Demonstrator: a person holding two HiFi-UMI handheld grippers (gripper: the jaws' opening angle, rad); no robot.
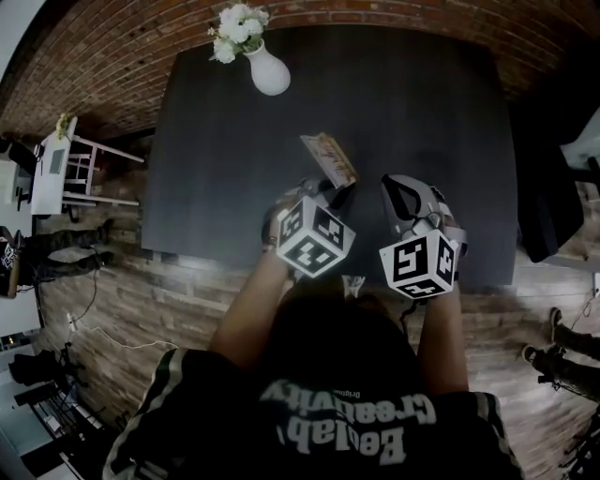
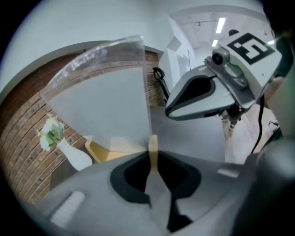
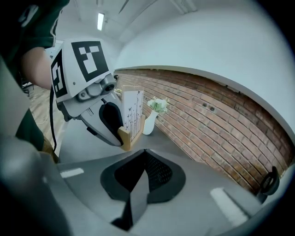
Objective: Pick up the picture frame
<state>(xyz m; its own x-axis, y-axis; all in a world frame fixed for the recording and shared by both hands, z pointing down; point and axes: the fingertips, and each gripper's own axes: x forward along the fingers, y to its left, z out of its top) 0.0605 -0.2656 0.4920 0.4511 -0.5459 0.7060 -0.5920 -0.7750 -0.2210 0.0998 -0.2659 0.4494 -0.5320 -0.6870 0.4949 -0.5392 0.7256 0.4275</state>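
**A:** What surface carries the things?

**B:** A dark, matte, rectangular tabletop (image 1: pixel 422 141), seen from steeply above. It stands on a wood-plank floor (image 1: pixel 141 309).

**A:** What rests directly on it?

**B:** A white vase (image 1: pixel 268 71) with a round belly and a narrow neck. It stands upright near the far edge, toward the left corner.

**A:** Is anything in the vase?

**B:** A small bunch of white flowers (image 1: pixel 236 28) with some green leaves, leaning out past the tabletop's far edge.

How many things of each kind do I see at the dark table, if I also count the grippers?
Picture frame: 1
Vase of white flowers: 1
Grippers, left gripper and right gripper: 2
Total: 4
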